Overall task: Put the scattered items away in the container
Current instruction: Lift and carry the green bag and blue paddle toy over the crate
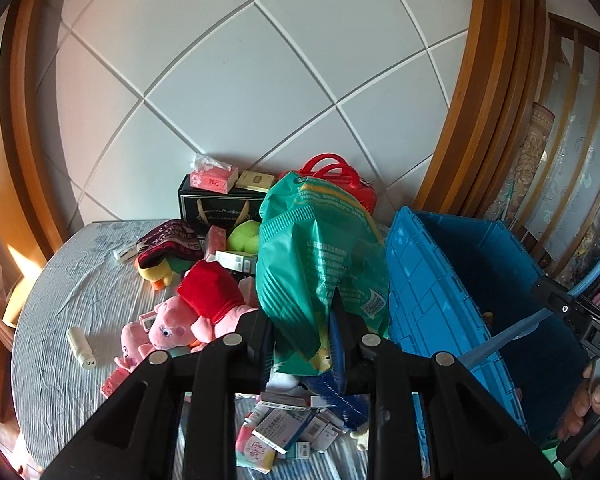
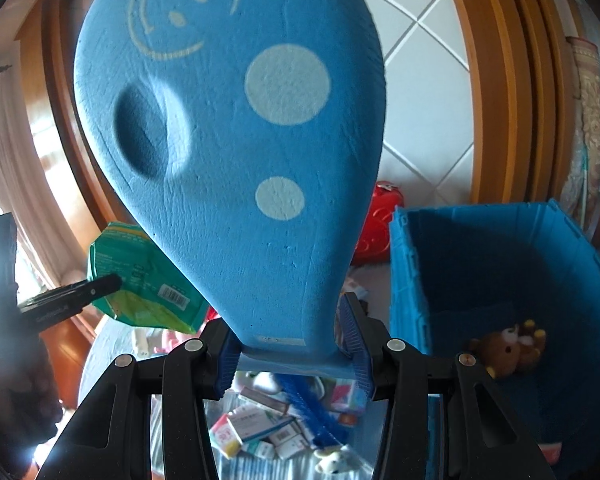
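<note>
My left gripper is shut on a green plastic packet and holds it upright above the bed, just left of the blue crate. The packet also shows in the right wrist view. My right gripper is shut on the narrow end of a blue foam paddle with white dots, raised left of the crate. A brown teddy bear lies inside the crate. A pink pig plush in red lies on the bed.
Several small medicine boxes lie on the striped bedsheet below the grippers. A yellow duck plush, a white bottle, a black gift bag and a red bag lie toward the headboard.
</note>
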The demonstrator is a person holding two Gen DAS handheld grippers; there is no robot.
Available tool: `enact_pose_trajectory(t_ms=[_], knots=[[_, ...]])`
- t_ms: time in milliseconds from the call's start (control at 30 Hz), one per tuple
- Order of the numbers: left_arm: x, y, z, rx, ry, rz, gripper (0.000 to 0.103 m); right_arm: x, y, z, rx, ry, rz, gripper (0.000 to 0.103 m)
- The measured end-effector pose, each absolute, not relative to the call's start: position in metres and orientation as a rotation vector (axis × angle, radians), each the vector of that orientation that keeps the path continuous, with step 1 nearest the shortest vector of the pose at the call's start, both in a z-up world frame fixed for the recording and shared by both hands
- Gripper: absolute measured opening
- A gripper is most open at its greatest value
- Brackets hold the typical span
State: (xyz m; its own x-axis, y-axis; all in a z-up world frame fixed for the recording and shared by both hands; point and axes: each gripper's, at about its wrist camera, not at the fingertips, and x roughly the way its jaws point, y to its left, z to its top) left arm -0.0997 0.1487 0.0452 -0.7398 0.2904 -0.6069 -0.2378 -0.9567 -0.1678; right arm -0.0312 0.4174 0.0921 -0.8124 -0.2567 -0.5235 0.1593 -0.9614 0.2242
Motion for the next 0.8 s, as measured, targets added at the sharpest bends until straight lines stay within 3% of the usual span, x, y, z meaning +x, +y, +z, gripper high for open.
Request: enact_pose_trajectory(t_ms=[367, 800], knots=[[-0.098, 0.252, 0.075, -0.87, 0.011, 2.593, 0.022, 0.005, 0.478, 0.132, 0.75, -0.301, -2.86, 0.046], [-0.104, 0.39, 0.087, -0.811, 0.17, 2.378, 0.022, 0.047, 0.567, 0.138, 0.764, -0.438, -3.034, 0.046]])
